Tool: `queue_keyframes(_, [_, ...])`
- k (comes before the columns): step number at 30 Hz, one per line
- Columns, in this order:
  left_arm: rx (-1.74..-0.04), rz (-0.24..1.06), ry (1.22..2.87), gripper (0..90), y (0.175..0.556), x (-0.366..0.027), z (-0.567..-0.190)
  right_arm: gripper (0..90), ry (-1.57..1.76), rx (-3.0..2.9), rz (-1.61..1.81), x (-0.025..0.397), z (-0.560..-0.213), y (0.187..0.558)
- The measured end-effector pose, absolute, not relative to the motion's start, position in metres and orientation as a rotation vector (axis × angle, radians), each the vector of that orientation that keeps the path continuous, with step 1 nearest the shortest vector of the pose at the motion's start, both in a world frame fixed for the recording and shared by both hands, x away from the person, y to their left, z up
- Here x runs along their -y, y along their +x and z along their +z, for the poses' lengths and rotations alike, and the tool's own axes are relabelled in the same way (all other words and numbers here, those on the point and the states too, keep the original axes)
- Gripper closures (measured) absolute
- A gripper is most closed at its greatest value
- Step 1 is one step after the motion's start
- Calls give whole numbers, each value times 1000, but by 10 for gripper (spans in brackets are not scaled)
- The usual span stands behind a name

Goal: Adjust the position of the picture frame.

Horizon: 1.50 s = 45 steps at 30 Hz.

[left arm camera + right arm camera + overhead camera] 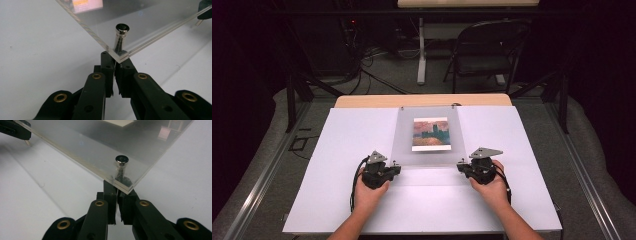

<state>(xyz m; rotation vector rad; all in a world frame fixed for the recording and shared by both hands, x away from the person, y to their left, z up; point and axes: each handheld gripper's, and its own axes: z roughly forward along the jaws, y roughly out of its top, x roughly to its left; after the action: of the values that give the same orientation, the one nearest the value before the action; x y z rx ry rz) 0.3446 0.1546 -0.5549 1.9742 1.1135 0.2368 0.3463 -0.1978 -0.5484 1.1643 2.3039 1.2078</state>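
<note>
A clear acrylic frame (404, 147) holding a small painting print (430, 133) lies on the white board. My left gripper (397, 168) is at its near left corner and my right gripper (460, 167) at its near right corner. In the left gripper view the jaws of the left gripper (115, 57) are shut under the frame's corner (150, 17), right below a metal peg (122, 32). The right gripper view shows the same: the right gripper (117, 187) shut beneath the frame's corner (87, 140) and its peg (121, 162). What the jaws pinch is hidden under the pane.
The white board (342, 165) covers most of a wooden table (422, 100). Behind it stand a folding chair (487, 50) and a white table leg (422, 55), with cables on the floor. Grey padding and metal rails run along both sides.
</note>
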Motion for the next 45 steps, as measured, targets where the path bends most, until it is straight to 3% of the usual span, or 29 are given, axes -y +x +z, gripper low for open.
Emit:
queue_keyframes(20, [-1138, 219, 1950, 827, 347, -155, -561, 842, 1178, -2302, 1193, 198, -556, 348])
queue_keyframes(31, [-1153, 219, 1956, 607, 337, -160, -554, 653, 1157, -2300, 1165, 210, -547, 334])
queue_keyframes(45, [-1136, 263, 1986, 482, 314, -190, -528, 502, 1112, -2293, 1121, 226, -527, 308])
